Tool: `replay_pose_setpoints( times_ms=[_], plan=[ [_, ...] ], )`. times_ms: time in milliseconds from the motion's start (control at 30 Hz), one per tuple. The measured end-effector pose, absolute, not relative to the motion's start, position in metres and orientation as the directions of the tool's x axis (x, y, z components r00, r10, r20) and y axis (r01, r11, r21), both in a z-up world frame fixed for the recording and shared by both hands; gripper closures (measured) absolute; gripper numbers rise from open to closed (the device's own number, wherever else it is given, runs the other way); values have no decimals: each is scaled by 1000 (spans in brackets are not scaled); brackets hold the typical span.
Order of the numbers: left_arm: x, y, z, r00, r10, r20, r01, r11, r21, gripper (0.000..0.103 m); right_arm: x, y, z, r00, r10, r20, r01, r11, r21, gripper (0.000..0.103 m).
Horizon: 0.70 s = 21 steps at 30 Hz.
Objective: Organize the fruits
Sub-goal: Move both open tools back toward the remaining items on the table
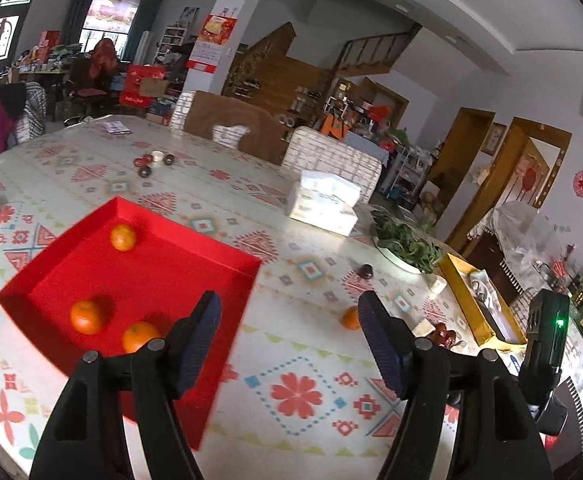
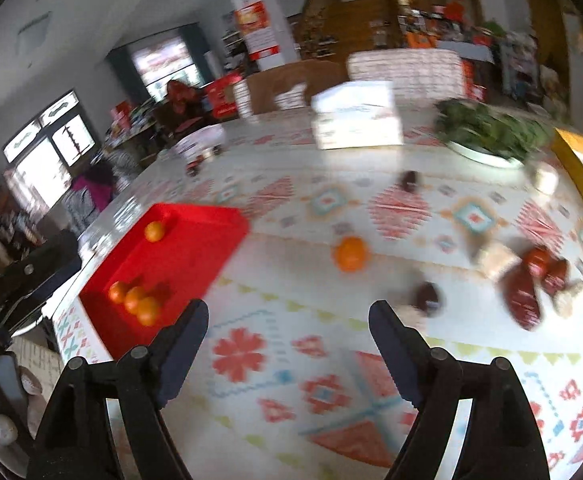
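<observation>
A red tray (image 1: 151,272) lies on the patterned tablecloth with three oranges showing in it, one at the far side (image 1: 122,237) and two nearer (image 1: 87,316). My left gripper (image 1: 289,308) hovers open over the tray's right edge, nothing between its fingers. One loose orange (image 1: 349,317) rests on the cloth, partly behind the right finger. In the blurred right wrist view, my right gripper (image 2: 287,312) is open and empty above the cloth. The loose orange (image 2: 350,254) lies just beyond it and the red tray (image 2: 195,240) sits to its left.
A tissue box (image 1: 323,204) and a plate of greens (image 1: 405,244) stand at the far side. A yellow tray (image 1: 475,300) sits at the right edge. Dark red dates (image 2: 523,296) and a small dark fruit (image 2: 409,180) are scattered to the right of the loose orange.
</observation>
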State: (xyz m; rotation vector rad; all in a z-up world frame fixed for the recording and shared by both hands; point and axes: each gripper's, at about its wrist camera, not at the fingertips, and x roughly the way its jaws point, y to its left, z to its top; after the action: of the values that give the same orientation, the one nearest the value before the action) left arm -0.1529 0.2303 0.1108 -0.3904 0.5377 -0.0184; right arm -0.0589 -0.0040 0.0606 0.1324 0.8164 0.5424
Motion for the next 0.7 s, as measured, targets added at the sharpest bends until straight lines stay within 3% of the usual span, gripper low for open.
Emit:
replay_pose_setpoints(
  times_ms=[200,533,700],
  plan=[
    [-144,202,115,868,-133,-478,-56,931,-361,33,-56,-78,60,626,431,-650,-307,902,302,16],
    [-122,158,113,854,-167,-493,0,947,-320,29,-62,-178,94,801,172,-573,-116,984,132,16],
    [-123,151,116,870,-142,-473,-5,955,-296,29,-62,-204,124,840,163,-517,-106,985,139,16]
  ],
)
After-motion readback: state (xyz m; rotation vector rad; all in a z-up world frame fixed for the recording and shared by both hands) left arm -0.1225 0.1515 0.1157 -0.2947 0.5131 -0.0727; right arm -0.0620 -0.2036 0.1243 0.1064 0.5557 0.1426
